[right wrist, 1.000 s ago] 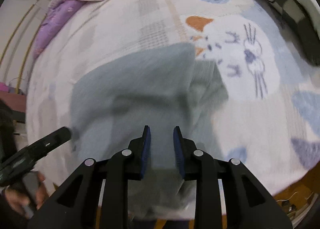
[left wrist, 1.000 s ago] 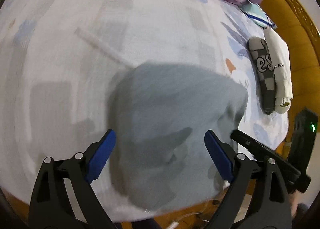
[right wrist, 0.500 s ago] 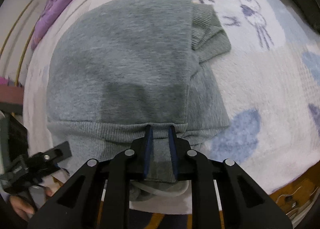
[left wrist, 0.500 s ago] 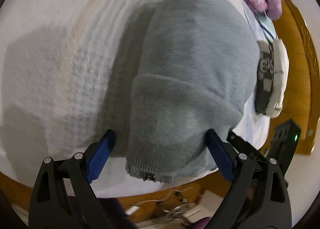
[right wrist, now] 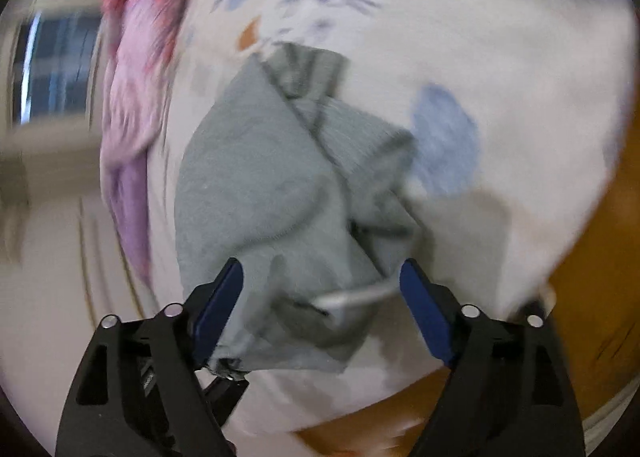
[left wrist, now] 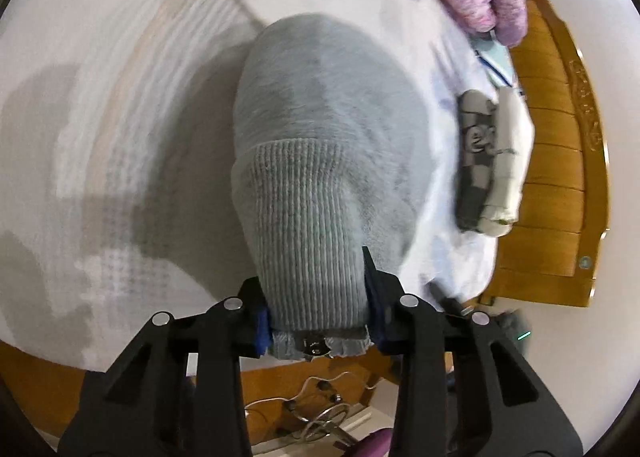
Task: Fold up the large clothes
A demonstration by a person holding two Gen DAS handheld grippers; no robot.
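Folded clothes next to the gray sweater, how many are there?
2: a checkered gray bundle and a white bundle touching side by side, right of the gray sweater. More may be hidden.

Your grey sweatshirt (left wrist: 320,129): partly folded, lying on bed near its edge. Ribbed hem lifted toward you, bunched. Right-wrist view shows same garment (right wrist: 256,177) with layers overlapped, creased diagonally, drawstring across near end.

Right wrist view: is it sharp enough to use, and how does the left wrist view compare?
Right wrist view: heavy motion blur smears the bed cover and pink blanket; the grey sweater is soft-edged, only the open right gripper is crisp. Left wrist view: sharper, the sweater's ribbed hem reads clearly in the left gripper, with mild edge blur and dark shadows left of the sweater.
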